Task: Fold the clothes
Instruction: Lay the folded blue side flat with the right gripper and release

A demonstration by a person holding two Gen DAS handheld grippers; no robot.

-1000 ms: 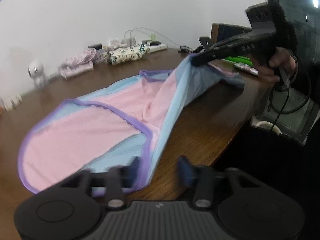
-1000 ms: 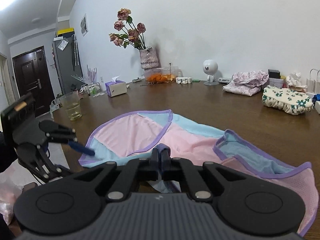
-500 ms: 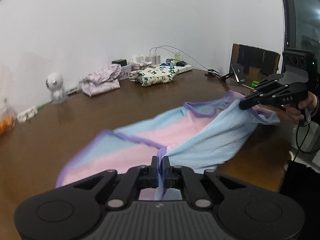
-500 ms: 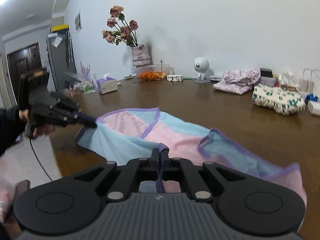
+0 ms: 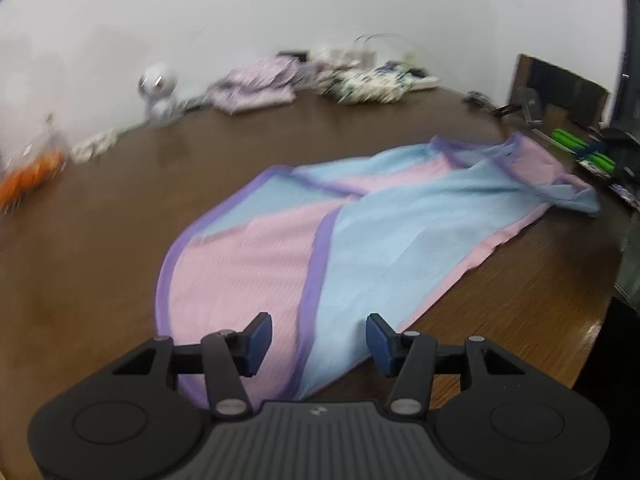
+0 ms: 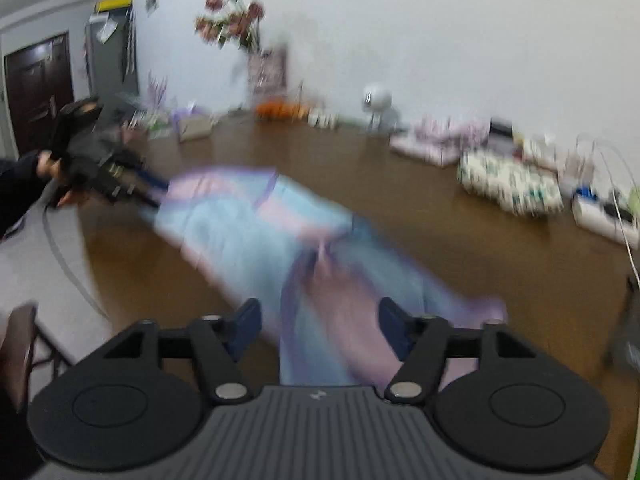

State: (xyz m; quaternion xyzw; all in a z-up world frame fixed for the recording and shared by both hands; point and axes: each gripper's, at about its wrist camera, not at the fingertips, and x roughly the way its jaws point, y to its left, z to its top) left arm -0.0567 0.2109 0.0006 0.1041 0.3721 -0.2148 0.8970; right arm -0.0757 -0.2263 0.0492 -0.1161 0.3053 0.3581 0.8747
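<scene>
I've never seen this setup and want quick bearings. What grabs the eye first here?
The pink and blue garment with purple trim lies spread across the middle of the dark wooden table. The left gripper and right gripper each frame one end of it, jaws just opened, pads off the cloth. Dried flowers stand by the far wall.

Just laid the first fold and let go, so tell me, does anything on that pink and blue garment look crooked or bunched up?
Mostly flat. The pink and blue garment lies folded lengthwise on the wooden table, but its far end near the table's edge is bunched and rumpled, with purple trim doubled over. Both the left gripper and right gripper are open, clear of the cloth.
</scene>
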